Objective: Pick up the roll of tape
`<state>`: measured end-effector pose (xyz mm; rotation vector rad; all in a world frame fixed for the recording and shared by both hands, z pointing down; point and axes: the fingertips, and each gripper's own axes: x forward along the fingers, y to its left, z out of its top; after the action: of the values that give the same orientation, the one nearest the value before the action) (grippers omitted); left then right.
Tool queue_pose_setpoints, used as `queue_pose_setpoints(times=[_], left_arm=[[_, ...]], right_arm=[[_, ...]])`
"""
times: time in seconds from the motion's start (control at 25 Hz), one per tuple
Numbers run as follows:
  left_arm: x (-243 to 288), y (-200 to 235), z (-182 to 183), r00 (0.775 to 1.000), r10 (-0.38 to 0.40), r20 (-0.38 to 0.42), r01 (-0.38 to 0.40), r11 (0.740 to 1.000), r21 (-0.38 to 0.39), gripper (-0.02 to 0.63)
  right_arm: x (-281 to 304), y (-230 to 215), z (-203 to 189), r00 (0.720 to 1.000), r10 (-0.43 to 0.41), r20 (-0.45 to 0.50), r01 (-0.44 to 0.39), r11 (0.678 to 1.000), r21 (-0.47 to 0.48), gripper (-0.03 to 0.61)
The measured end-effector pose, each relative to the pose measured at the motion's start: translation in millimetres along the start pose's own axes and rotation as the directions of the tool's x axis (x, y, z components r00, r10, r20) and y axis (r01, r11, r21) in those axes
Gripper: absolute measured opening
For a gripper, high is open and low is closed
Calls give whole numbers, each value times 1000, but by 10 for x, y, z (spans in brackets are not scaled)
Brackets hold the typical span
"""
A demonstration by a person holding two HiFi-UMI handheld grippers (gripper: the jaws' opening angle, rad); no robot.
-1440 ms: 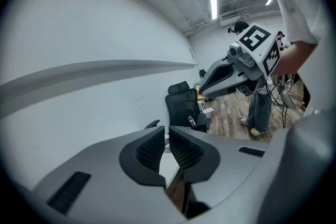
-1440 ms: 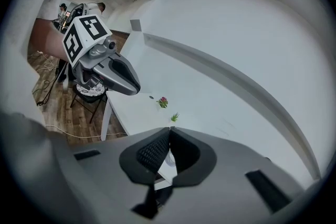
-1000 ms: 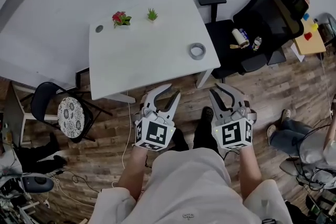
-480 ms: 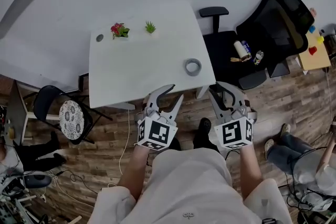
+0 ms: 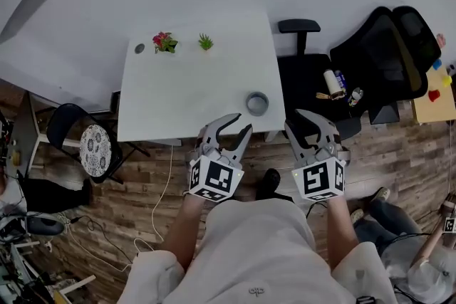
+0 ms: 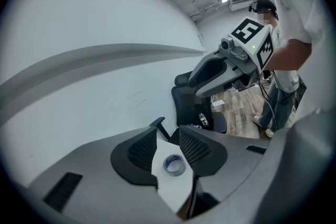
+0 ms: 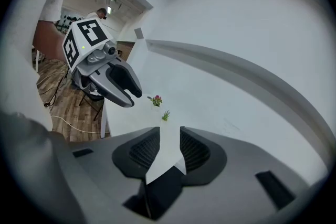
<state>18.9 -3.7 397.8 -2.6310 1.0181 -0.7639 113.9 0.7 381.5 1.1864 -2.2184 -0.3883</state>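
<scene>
Near table point(image 5: 187, 79) edge: tape roll point(image 5: 257, 103) just ahead of L claw point(image 5: 236, 126).

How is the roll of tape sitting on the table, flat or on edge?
Flat: the roll of tape shows its round hole facing up, resting on the white table by its near corner.

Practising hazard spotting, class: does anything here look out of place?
The roll of tape lies close to the white table's near edge. Small items, one a white roll, clutter the black office chair's seat.
</scene>
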Motion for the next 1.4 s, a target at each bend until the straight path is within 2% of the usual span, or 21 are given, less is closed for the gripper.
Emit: queue_pose_setpoints(times=[0.48, 0.68, 1.0, 1.4], left_arm=[[302, -205, -85, 995, 38, -91, -44, 996, -74, 153], [403, -297, -205, 992, 6, -129, -16, 997, -82, 153], [646, -387, -420, 982, -62, -177, 54, 997, -50, 153], [1043, -485, -864, 952, -133, -274, 142, 990, 12, 153]], right_arm=[[130, -188, -250, 993, 113, 36, -113, 993, -25, 126], [122, -168, -377, 991, 131, 16, -131, 991, -4, 126], [196, -149, -501, 990, 136, -30, -135, 990, 27, 126], [223, -155, -660, 987, 140, -76, -137, 989, 49, 126]])
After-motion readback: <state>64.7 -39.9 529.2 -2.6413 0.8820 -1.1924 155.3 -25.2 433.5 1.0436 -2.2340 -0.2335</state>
